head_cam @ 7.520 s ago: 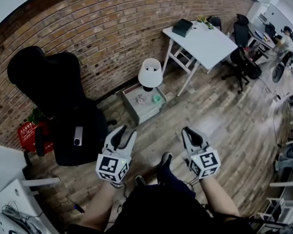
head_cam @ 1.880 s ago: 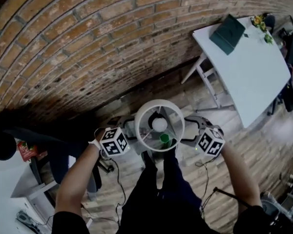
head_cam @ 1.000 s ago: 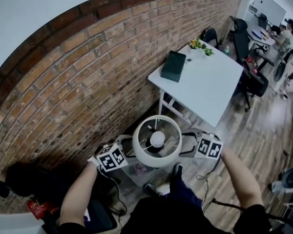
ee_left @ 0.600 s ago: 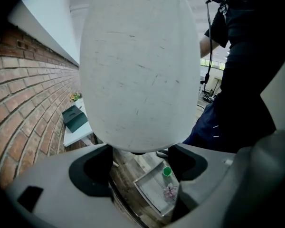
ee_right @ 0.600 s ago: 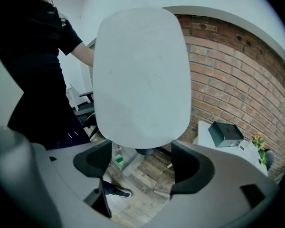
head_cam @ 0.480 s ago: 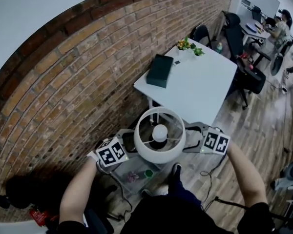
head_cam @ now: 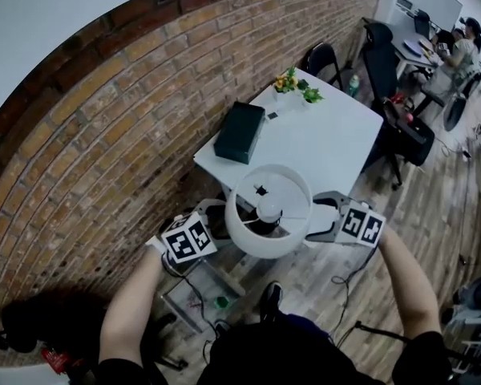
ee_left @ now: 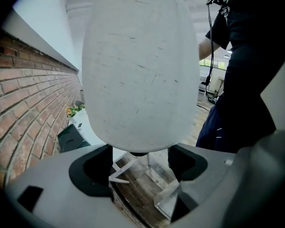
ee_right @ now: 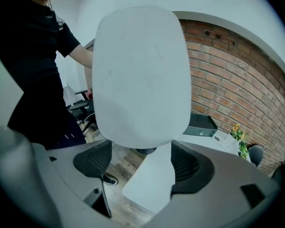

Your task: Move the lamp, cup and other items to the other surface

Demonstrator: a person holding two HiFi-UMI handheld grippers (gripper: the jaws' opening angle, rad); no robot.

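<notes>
Brick wall [head_cam: 104, 111] behind, white desk [head_cam: 337, 147] just ahead. My left claw [head_cam: 210, 219] and right claw [head_cam: 325, 215] each clamp the lamp [head_cam: 268, 215], which hangs in the air at the desk's near corner, not yet set down. The green cup [head_cam: 220, 301] waits on the low table [head_cam: 184, 291] below.

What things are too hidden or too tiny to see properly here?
- Lamp base: in the head view its own shade covers it. Both gripper views show only a dark bit under the shade.
- Green thing on the low table: head view, too small to name.
- Black box on the white table: head view, too far away to tell what it is.
- Person in the far corner: head view, tiny and blurred.
</notes>
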